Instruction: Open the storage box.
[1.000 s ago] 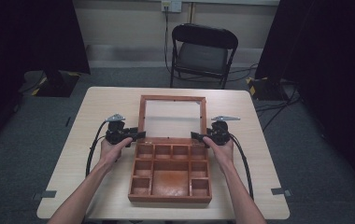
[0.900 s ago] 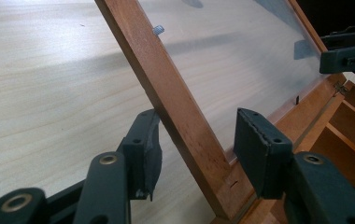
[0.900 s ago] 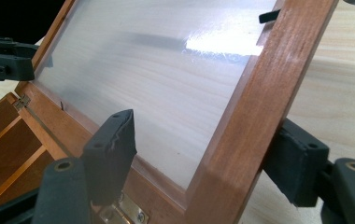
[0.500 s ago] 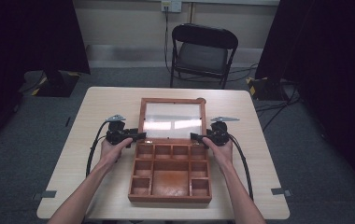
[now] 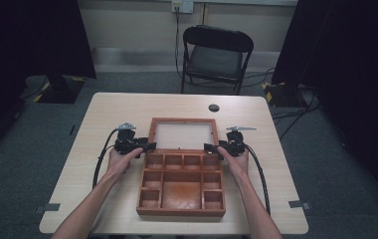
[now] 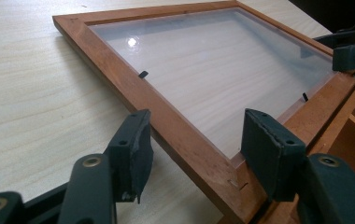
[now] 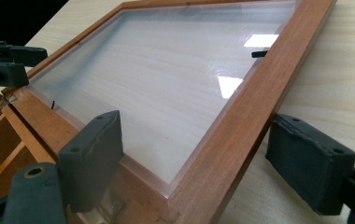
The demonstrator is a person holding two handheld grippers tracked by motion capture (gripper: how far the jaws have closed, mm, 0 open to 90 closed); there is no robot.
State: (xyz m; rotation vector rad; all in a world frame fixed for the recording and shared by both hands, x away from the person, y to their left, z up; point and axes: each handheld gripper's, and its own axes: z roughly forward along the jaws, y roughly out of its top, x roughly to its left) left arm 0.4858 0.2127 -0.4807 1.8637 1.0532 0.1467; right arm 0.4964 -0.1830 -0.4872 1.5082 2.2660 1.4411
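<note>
**Supervisor:** Report the position of the lid.

**Operator:** I see the glazed lid [image 5: 182, 135] of the wooden box [image 5: 181, 183] folded fully back, lying flat on the table [image 5: 127, 107] behind the compartment tray and joined to it along the hinge edge. The clear pane faces up; the table grain shows through it in both gripper views.

**Supervisor:** Left gripper relative to the lid?

**Operator:** The left gripper [image 5: 144, 147] sits at the lid's left near corner, by the hinge. In the left gripper view [image 6: 192, 149] the lid's side rail [image 6: 166, 121] runs between the two jaws. The jaws have just been opening. Both pads stand clear of the wood, with a visible gap on each side. Nothing is gripped.

**Supervisor:** Right gripper?

**Operator:** Mirror arrangement. The right gripper [image 5: 213, 148] is at the lid's right near corner. In the right gripper view [image 7: 194, 154] the right-hand rail [image 7: 241, 121] passes between the jaws: one pad is over the pane side, the other is outside the frame above the table. These jaws have also just been opening and stand wide; neither pad presses on the rail. Nothing is held.

**Supervisor:** Surroundings?

**Operator:** The box is centred on the near half of the table. My forearms come in on either side of it. A black folding chair [image 5: 216, 57] stands beyond the far edge of the table.
</note>
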